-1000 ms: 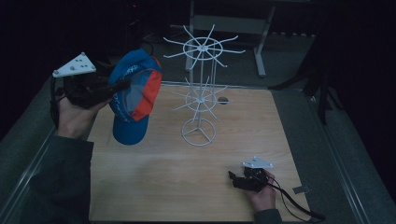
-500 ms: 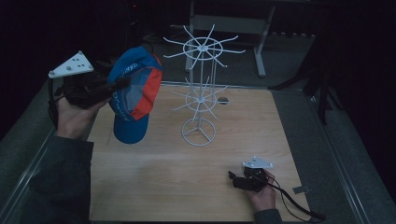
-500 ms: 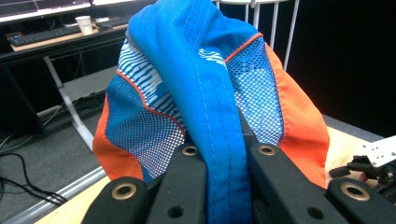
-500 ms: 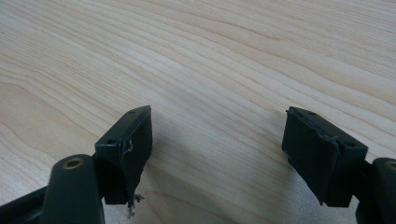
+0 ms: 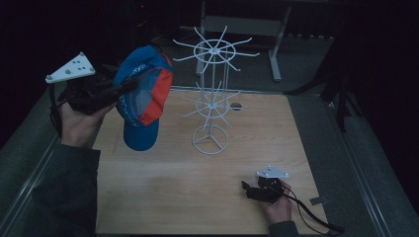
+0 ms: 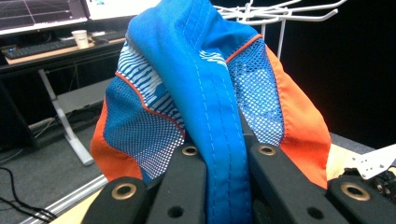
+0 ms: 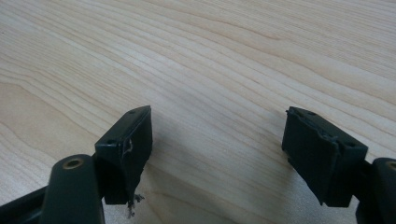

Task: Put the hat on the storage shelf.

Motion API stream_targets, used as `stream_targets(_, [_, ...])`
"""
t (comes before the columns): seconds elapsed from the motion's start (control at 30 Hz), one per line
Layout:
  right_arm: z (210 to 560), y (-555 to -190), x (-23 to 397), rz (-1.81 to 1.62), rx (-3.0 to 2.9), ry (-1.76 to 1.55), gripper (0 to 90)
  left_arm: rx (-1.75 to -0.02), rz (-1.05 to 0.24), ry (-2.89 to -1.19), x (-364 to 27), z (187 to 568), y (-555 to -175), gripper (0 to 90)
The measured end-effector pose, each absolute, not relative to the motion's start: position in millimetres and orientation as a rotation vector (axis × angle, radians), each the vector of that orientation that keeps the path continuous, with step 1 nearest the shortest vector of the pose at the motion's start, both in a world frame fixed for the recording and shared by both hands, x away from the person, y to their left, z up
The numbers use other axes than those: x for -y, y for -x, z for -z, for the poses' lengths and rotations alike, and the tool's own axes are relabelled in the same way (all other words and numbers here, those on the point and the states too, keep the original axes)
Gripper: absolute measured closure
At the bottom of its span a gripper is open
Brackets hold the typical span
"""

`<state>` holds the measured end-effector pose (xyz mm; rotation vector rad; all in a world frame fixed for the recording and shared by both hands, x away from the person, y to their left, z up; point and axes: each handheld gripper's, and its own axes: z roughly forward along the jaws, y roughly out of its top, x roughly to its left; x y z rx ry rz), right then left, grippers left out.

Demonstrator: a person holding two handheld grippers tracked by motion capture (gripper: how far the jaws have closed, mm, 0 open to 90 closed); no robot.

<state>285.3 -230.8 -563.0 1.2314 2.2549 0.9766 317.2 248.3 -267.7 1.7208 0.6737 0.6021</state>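
Note:
A blue and orange cap (image 5: pixel 143 96) hangs in the air above the table's left side, with my left gripper (image 5: pixel 121 89) shut on its back edge. In the left gripper view a blue seam band of the cap (image 6: pixel 210 98) runs down between the two black jaws, which pinch it. A white wire hat stand (image 5: pixel 211 94) with spoke arms rises from the middle of the wooden table (image 5: pixel 173 197), to the right of the cap. My right gripper (image 5: pixel 247 190) rests low near the table's front right. Its jaws stand wide apart over bare wood (image 7: pixel 219 93) with nothing between them.
The stand's round base (image 5: pixel 210 139) sits mid-table. A small dark hole (image 5: pixel 236 106) lies behind the stand. A metal rail (image 5: pixel 29 173) runs along the table's left edge. A desk with keyboards and a paper cup (image 6: pixel 81 38) stands beyond the table.

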Motion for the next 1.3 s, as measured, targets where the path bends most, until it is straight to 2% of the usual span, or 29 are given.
stream_targets(1.3, [563.0, -285.3, 230.6, -0.977, -2.253, -1.234, 24.4, -0.626, -0.580, -1.653, -246.6, 253.8, -312.1, 88.8])
